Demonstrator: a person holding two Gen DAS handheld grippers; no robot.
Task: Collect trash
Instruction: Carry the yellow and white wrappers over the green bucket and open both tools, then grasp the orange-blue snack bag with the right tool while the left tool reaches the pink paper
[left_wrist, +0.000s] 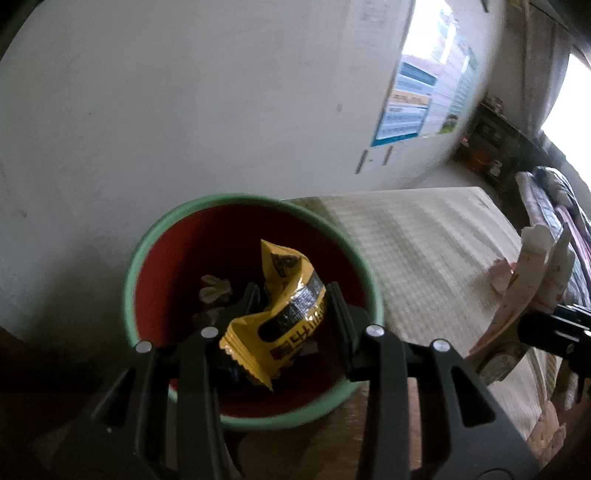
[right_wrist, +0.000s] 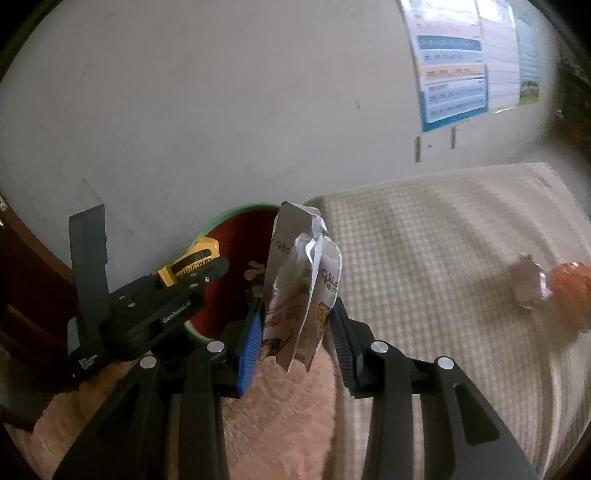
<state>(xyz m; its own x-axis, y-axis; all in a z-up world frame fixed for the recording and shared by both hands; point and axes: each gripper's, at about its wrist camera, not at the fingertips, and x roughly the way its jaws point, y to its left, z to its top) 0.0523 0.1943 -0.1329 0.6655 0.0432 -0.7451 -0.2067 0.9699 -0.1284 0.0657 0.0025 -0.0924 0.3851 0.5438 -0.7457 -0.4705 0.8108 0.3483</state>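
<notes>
My left gripper (left_wrist: 291, 295): jaws clamped on yellow wrapper (left_wrist: 284, 314), over mouth of green-rimmed red bin (left_wrist: 147, 236). My right gripper (right_wrist: 297, 314): jaws pinch white snack packet (right_wrist: 299, 291), just beside bin rim. Beyond, on checked bed (right_wrist: 424, 240), blurred orange scrap (right_wrist: 569, 284); bin contents unclear.

Two wrist views, shared bin (left_wrist: 255, 206) close

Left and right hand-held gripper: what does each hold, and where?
Left hand-held gripper: yellow wrapper, at its middle. Right hand-held gripper: white pouch, at its lower half.
</notes>
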